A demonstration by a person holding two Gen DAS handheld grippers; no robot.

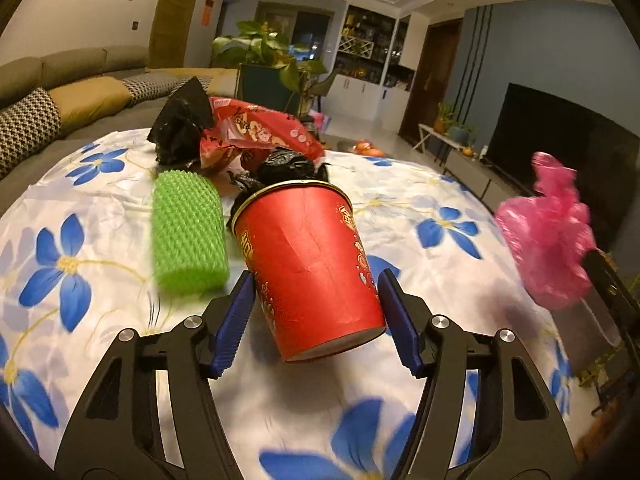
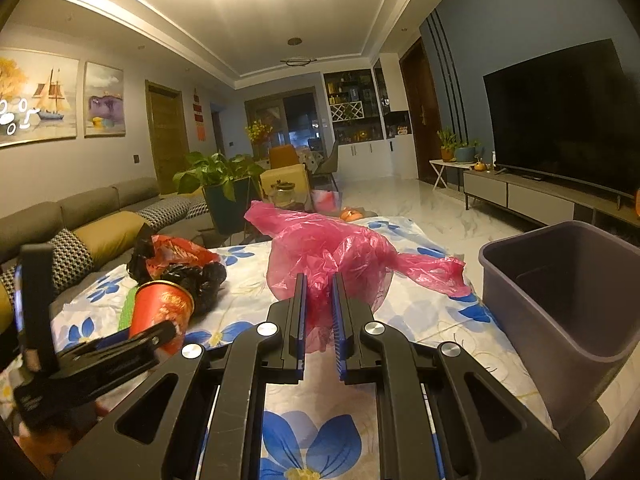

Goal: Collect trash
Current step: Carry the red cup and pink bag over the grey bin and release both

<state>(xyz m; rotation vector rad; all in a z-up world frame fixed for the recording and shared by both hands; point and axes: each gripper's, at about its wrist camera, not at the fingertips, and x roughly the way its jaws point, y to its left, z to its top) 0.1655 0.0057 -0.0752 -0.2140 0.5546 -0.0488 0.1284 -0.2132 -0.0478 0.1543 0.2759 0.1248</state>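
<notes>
**Trash on the flowered table: one cup, one pink bag, four loose pieces**

Nearest item, left wrist view: left gripper (image 1: 316,284), black frame, two blue ribbed pads, jaws about halfway apart. One red paper cup (image 1: 308,264) sits between them, tilted, rim away from the camera, base lifted toward it. The left pad is at the cup wall; the right pad looks just beside it. Whether either presses cannot be told. The cup has a gold rim and gold print, with creases down its side.

Right gripper (image 2: 319,300): jaws nearly closed, pinching one crumpled pink plastic bag (image 2: 332,256), translucent, held above the tablecloth (image 2: 248,280).

Loose items, counted:
- Green foam net sleeve (image 1: 188,232): one, lying just left of the cup.
- Black plastic bags: two, one (image 1: 182,128) at the far end of the pile, one (image 1: 288,170) touching the cup's rim.
- Red printed wrapper (image 1: 256,132): one, between the two black bags.

Receptacle: one grey-purple bin (image 2: 560,292), open top, at the table's right edge in the right wrist view, near the pink bag.

Surface: white cloth with blue flowers, wrinkled. Bare cloth lies in front of both grippers and between cup and bin. The pile occupies the far left part; a sofa (image 1: 60,80) runs beyond the left edge.
</notes>
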